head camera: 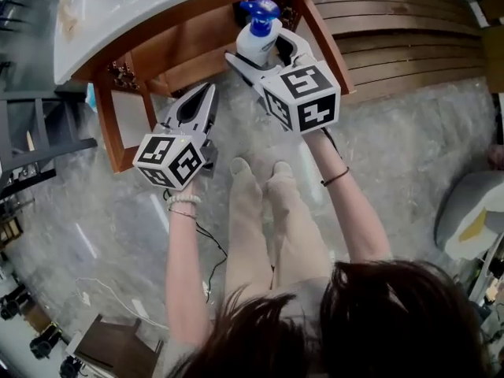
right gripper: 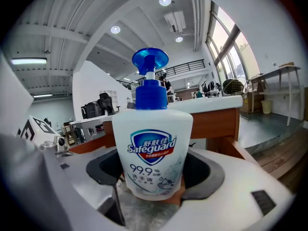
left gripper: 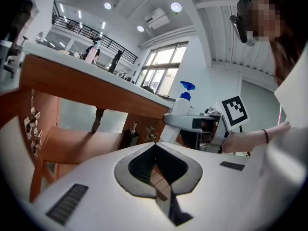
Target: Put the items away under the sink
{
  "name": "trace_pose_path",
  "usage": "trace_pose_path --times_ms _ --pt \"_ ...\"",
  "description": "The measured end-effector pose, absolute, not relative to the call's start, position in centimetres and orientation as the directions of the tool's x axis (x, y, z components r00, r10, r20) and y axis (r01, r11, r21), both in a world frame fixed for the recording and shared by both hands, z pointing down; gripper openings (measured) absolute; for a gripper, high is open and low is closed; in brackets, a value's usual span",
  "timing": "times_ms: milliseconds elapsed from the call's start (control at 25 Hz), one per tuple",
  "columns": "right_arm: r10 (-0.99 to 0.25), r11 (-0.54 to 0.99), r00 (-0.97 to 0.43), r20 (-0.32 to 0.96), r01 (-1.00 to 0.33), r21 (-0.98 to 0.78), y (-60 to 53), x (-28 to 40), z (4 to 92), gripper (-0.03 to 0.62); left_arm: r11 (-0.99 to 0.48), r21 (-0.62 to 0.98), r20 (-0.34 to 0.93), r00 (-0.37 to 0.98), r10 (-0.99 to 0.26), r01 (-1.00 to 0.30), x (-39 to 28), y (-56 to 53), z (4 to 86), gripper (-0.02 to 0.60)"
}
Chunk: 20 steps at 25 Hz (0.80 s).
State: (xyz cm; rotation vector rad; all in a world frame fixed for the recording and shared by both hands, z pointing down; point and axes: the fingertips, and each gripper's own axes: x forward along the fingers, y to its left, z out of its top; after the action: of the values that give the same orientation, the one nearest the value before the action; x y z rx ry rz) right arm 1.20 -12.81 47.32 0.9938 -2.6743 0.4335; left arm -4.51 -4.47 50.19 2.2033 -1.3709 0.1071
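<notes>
- Two grippers are working at the wooden cabinet [head camera: 324, 38] under the white sink counter [head camera: 118, 10]. At the far left its door [head camera: 110, 128] is standing open, so the way in is clear.
- Left of centre, we are holding the left gripper [head camera: 209, 90] low in front of the opening. Its jaws are pressed together with nothing between them, and it is taking no part in the carry.
- Moving right, we are carrying the soap bottle [right gripper: 153, 143], a white pump bottle with a blue head. It is standing upright at the cabinet's mouth, just below the counter's edge.
- The right gripper [head camera: 266, 52] is clamping the bottle by its lower body, one jaw on each side, with the label facing the gripper's camera.
- We are reading this as the placing step: the bottle is at the threshold and not yet released. Whether its base is already resting on anything we cannot tell, since the jaws are covering it.
- Next, we are judging, the right gripper should be pushing the bottle deeper, past the right side wall. It should be lowering it flat, spreading its jaws and backing straight out, so the tall pump head is not getting knocked.
</notes>
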Motion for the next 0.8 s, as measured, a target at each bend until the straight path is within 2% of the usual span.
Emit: trace_pose_path --times_ms 800 --pt "-0.567 0.758 -0.754 0.331 -0.635 -0.149 -16.2 -2.6 58.9 0.365 -0.359 0.337 0.33 0.466 -0.821 -0.87 -7.2 -8.3 59.6 0.002"
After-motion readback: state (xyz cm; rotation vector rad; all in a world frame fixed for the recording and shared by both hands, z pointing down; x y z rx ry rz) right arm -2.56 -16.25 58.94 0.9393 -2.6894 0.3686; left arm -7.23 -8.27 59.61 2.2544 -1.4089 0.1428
